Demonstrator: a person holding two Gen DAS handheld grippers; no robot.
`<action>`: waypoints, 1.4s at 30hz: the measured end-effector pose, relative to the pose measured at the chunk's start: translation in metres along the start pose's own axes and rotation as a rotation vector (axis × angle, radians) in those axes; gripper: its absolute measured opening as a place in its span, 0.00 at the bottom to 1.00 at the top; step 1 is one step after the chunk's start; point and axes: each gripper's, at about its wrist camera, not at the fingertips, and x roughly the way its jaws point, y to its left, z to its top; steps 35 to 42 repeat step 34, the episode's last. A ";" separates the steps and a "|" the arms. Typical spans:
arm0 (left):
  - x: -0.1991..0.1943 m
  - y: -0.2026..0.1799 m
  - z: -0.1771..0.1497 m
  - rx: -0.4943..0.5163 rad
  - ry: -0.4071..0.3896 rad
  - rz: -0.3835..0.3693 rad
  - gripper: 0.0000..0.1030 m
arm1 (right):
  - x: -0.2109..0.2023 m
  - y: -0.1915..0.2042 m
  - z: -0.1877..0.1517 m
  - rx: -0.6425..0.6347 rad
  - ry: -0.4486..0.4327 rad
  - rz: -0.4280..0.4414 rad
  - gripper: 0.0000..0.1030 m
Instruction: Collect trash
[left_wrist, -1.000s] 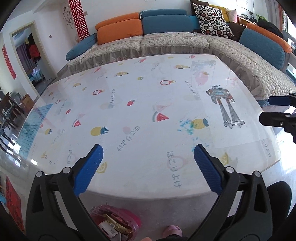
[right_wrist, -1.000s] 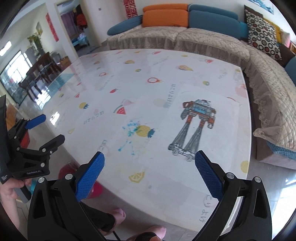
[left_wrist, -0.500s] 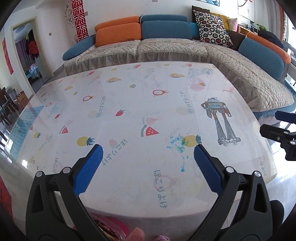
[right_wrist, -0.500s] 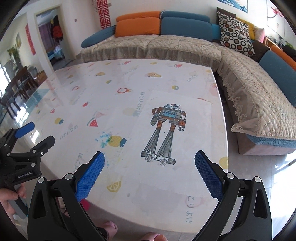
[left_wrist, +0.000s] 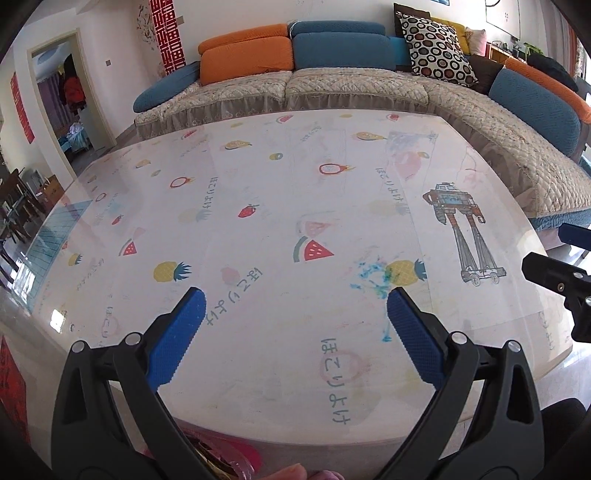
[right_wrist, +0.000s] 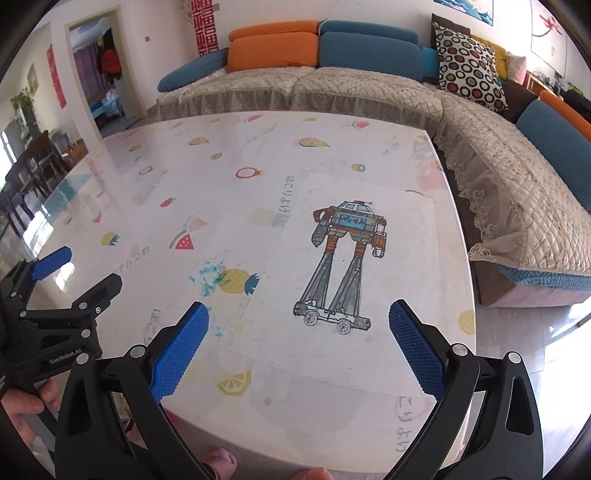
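Observation:
My left gripper (left_wrist: 294, 295) hovers open over the near part of the fruit-print table (left_wrist: 258, 206), with nothing between its blue pads. My right gripper (right_wrist: 298, 308) is open too, above a paper with a robot drawing (right_wrist: 343, 266) near the table's right edge. Each gripper shows in the other's view: the right gripper (left_wrist: 550, 253) at the right edge, the left gripper (right_wrist: 86, 271) at the left with a hand (right_wrist: 18, 402) on its handle. Under the table's near edge a pink container (left_wrist: 229, 454) holds wrappers, mostly hidden. I see no loose trash on the tabletop.
An L-shaped sofa (left_wrist: 332, 88) with orange and blue cushions wraps the table's far and right sides. A spotted pillow (right_wrist: 469, 70) leans at its corner. A doorway (left_wrist: 70, 103) and dark dining chairs (right_wrist: 26, 170) lie to the left. Toes show at the bottom (right_wrist: 221, 459).
Both views have lifted and moved in over the table, so less of the pink container shows. The right view has swung toward the robot drawing. Both grippers stayed open.

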 end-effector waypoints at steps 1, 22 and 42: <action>0.001 0.001 0.000 -0.007 -0.004 0.000 0.93 | 0.002 0.000 0.000 0.002 0.000 0.001 0.94; 0.011 0.003 0.004 -0.015 -0.049 -0.043 0.93 | 0.020 -0.002 0.004 0.020 0.018 0.016 0.94; 0.015 0.007 0.007 -0.020 -0.035 -0.028 0.93 | 0.023 0.001 0.006 0.019 0.022 0.022 0.94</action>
